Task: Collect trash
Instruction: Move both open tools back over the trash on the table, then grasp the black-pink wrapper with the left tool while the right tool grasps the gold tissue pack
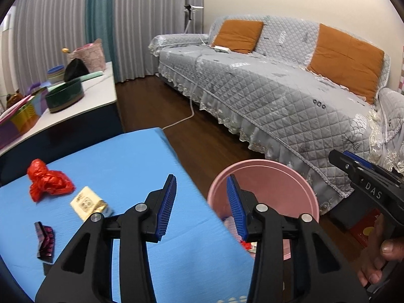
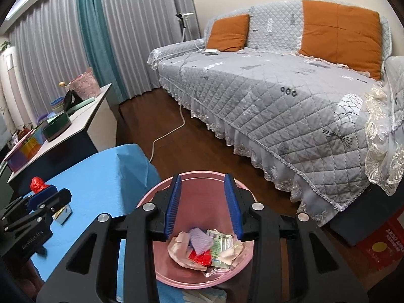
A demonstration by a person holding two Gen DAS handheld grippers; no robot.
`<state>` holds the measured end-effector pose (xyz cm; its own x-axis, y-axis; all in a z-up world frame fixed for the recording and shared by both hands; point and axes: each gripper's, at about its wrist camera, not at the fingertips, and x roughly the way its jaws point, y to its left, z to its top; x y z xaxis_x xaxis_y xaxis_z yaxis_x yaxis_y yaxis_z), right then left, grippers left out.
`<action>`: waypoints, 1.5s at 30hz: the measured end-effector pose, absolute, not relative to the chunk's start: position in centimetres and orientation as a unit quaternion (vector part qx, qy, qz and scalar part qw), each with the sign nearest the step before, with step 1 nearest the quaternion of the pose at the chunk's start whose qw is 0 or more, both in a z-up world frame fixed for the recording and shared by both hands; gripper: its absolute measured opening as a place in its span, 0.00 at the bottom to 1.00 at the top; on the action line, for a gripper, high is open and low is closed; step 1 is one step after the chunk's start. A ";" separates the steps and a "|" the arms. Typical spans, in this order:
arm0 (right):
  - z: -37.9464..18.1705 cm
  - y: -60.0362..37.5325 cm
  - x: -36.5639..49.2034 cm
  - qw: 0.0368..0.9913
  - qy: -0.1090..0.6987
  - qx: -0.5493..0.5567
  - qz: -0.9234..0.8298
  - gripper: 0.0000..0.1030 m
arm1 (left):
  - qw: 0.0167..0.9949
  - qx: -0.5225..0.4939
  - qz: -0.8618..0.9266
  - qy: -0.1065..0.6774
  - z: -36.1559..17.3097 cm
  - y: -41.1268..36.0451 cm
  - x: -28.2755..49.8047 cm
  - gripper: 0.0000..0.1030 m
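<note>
A pink bin [image 2: 161,272] stands on the floor beside the blue-covered table [image 1: 113,156] and holds several crumpled wrappers [image 2: 204,250]. My right gripper [image 2: 203,176] hangs open over the bin with nothing between its pads. My left gripper [image 1: 202,179] is open and empty at the table's right edge, next to the bin [image 1: 265,176]. On the table lie a red crumpled bag [image 1: 48,180], a cream box with a printed code [image 1: 88,203] and a dark pink wrapper [image 1: 45,240]. The right gripper [image 1: 346,157] also shows at the right of the left wrist view, held by a hand [image 1: 383,257].
A grey quilted sofa [image 2: 277,88] with orange cushions [image 2: 341,30] runs along the right. A white cable [image 2: 164,136] trails over the wooden floor. A side table [image 1: 96,96] at the left bears a green bowl [image 1: 64,96] and other items. A red box [image 2: 383,247] sits by the sofa.
</note>
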<state>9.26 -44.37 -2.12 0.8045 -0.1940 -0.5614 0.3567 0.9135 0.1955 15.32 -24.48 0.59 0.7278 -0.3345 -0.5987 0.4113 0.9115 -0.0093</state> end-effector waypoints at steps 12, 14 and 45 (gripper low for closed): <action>-1.8 -39.2 11.0 0.946 0.278 0.129 -0.106 0.36 | 0.939 0.038 -0.147 0.309 0.9 -17.0 15.5 0.40; -1.8 -37.9 11.5 0.947 0.280 0.126 -0.095 0.36 | 0.940 0.034 -0.136 0.310 0.8 -15.6 15.6 0.40; -4.9 -22.0 18.4 0.945 0.316 0.056 0.068 0.48 | 0.907 -0.035 0.015 0.419 -5.4 1.0 18.0 0.40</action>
<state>18.44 -22.01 -4.93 0.7915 0.1634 -0.5889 -0.0931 0.9846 0.1481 17.98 1.00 -5.41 0.6487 -0.0032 -0.7611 -0.0560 0.9971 -0.0519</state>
